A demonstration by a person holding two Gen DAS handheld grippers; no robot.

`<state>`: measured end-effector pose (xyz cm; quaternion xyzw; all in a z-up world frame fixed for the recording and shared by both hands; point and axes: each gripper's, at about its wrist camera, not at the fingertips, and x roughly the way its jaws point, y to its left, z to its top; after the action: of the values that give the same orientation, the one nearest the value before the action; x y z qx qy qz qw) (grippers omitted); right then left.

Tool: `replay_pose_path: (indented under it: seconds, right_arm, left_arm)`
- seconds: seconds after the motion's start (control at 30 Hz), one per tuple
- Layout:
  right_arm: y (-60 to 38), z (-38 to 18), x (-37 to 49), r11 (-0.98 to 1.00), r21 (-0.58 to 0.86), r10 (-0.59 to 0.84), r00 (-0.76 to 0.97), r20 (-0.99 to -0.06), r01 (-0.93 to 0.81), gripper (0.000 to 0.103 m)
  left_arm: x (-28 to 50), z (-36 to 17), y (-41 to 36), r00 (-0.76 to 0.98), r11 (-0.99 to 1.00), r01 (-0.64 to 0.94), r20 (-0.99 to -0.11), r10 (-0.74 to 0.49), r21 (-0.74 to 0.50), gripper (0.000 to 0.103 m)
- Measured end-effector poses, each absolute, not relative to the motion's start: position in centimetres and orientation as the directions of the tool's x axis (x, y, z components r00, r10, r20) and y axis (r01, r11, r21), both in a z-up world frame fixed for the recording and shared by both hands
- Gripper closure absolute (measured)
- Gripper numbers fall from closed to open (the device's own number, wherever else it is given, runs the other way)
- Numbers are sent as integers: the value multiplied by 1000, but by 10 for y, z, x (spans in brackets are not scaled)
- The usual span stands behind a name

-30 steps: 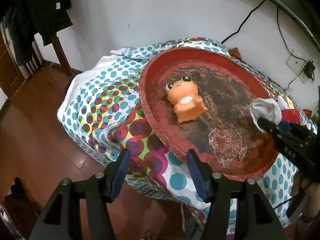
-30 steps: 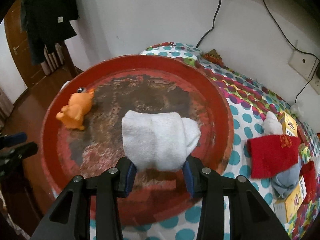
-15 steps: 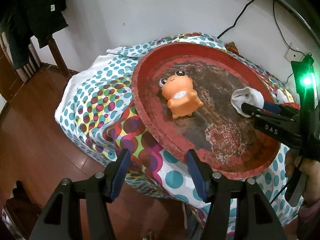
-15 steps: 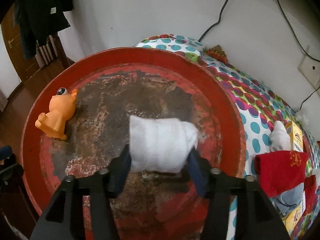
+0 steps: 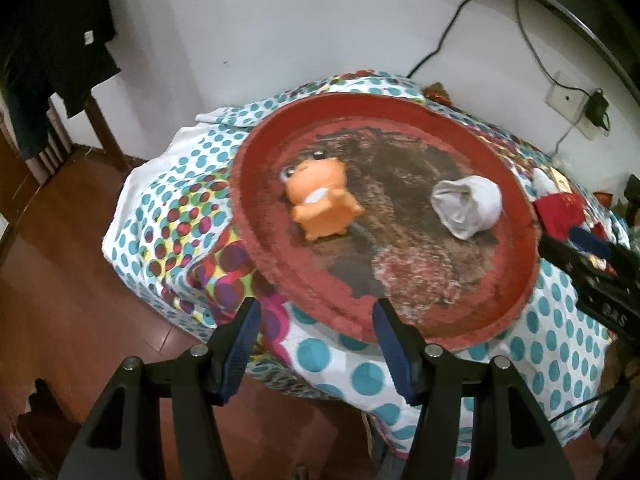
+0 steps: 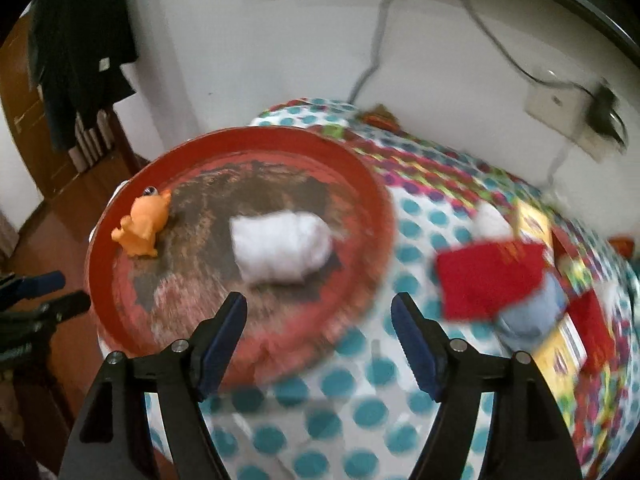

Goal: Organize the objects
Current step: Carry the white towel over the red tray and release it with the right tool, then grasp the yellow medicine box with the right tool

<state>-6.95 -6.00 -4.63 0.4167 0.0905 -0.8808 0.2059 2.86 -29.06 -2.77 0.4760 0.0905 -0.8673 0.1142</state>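
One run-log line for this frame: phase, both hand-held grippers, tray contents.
phase: sock released | right hand-held gripper: jaws just opened, empty | left hand-held gripper: open, empty | red tray: white sock, orange toy

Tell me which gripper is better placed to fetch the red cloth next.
Right, probably. The right gripper, its jaws just opened and empty, faces the red cloth beside the tray. The left gripper hangs off the tray's opposite edge.

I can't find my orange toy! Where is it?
The orange toy lies in the red tray, on its left side in both views, apart from the rolled white sock.
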Motion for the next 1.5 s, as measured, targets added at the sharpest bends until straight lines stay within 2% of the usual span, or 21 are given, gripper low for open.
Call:
replay_pose_path:
  seconds: [0.2, 0.37, 0.63, 0.97, 1.17, 1.23, 1.5]
  right_arm:
    - [15, -50, -52, -964, -22, -154, -627, -764, 263, 31]
    - [67, -63, -55, -995, -40, -28, -636, -771, 93, 27]
    - [83, -83, -72, -1000, 0, -14, -621, -783, 23, 20]
    - [79, -99, -103, -994, -75, 111, -618, -778, -84, 20]
    - [94, -105, -106, -990, -48, 119, -604, -788, -132, 29]
    - [103, -105, -103, -988, -26, 112, -601, -791, -149, 36]
    - [139, -105, -89, -987, 27, 75, -594, -801, -160, 38]
  left_arm:
    - [26, -23, -263, -529, -974, 225, -843, -97, -29, 43]
    - [25, -20, -240, -539, -985, 170, -838, -82, -14, 43]
    - [24, -23, -209, -534, -995, 96, -844, -57, 6, 43]
    - [22, -32, -180, -512, -1000, 22, -859, -29, 20, 43]
    - [21, -37, -169, -501, -999, -7, -865, -30, 39, 43]
    - [22, -38, -166, -499, -999, -18, -866, -23, 37, 43]
    - [21, -41, -161, -490, -999, -36, -872, -11, 33, 43]
